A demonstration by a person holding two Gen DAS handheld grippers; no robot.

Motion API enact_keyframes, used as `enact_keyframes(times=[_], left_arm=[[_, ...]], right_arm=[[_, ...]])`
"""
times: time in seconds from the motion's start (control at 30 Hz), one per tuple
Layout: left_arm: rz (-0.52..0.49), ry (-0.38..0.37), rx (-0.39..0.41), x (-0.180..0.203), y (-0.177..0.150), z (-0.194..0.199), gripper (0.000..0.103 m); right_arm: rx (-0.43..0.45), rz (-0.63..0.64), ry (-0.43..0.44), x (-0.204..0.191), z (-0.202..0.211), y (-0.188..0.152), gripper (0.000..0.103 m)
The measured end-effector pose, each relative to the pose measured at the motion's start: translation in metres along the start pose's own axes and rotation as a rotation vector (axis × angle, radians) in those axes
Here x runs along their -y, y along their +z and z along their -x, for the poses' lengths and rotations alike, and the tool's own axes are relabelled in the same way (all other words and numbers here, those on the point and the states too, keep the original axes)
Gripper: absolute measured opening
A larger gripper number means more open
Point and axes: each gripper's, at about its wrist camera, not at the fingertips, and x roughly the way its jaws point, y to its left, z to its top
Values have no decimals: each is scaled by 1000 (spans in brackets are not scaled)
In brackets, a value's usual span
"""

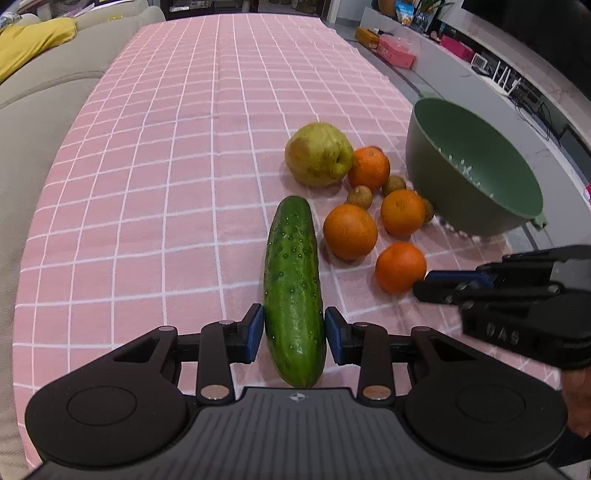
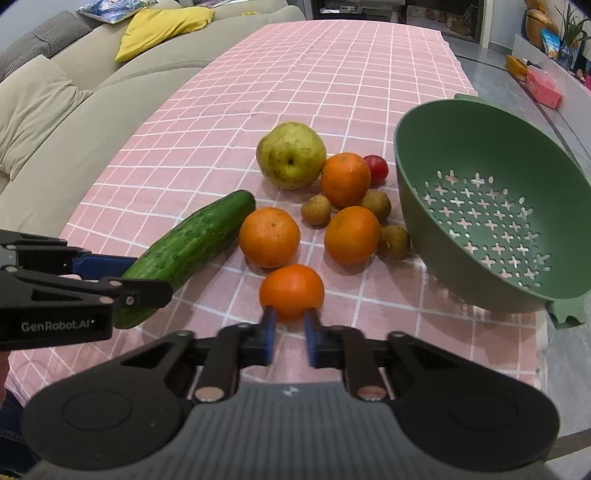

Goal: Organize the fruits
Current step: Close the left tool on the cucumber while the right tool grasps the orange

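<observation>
Jaws of the left gripper [image 1: 294, 334] clamp the cucumber [image 1: 293, 280]; right gripper [image 2: 290, 325] jaws, slightly blurred, appear clenched on the nearest orange [image 2: 291, 291].

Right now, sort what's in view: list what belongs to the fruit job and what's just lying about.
Job:
- cucumber, in left gripper
- near orange, in right gripper
- three other oranges
- pear
- three small brown fruits
- red fruit
- green colander, empty

Lying about:
- yellow cushion
- sofa
- pink box
</observation>
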Motion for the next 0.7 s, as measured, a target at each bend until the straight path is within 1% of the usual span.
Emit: enact_keyframes(times=[0.1, 0.17, 0.2, 0.23, 0.27, 0.3, 0.33, 0.43, 0.5, 0.6, 0.67, 0.7], left_arm=[[-27, 17, -10, 1, -4, -4, 40], [-31, 26, -23, 2, -4, -9, 41], [-32, 28, -28, 2, -4, -10, 41], [-36, 31, -32, 3, -4, -11, 41], [-44, 38, -35, 3, -3, -13, 41], [-50, 45, -36, 4, -3, -15, 41], [-57, 57, -30, 4, -1, -16, 44], [-61, 79, 18, 5, 6, -17, 46], [-49, 69, 34, 4, 12, -19, 46], [-41, 43, 15, 4, 17, -29, 48], [-46, 24, -7, 6, 17, -36, 47], [-62, 35, -21, 9, 17, -38, 45]], right_arm=[[-31, -32, 7, 7, -6, -2, 8], [-45, -58, 14, 10, -11, -3, 13], [-43, -57, 6, 10, -13, -3, 17], [-38, -50, -6, 8, -14, -2, 29], [-32, -42, -21, 7, -15, -1, 38], [-22, -37, -37, 6, -16, 0, 40], [-15, -35, -52, 6, -16, 1, 42], [-1, -52, -68, 10, -21, 6, 45], [0, -64, -75, 12, -26, 9, 45], [-9, -77, -83, 16, -33, 12, 47], [-7, -78, -85, 17, -33, 13, 41], [-9, -76, -85, 18, -34, 13, 41]])
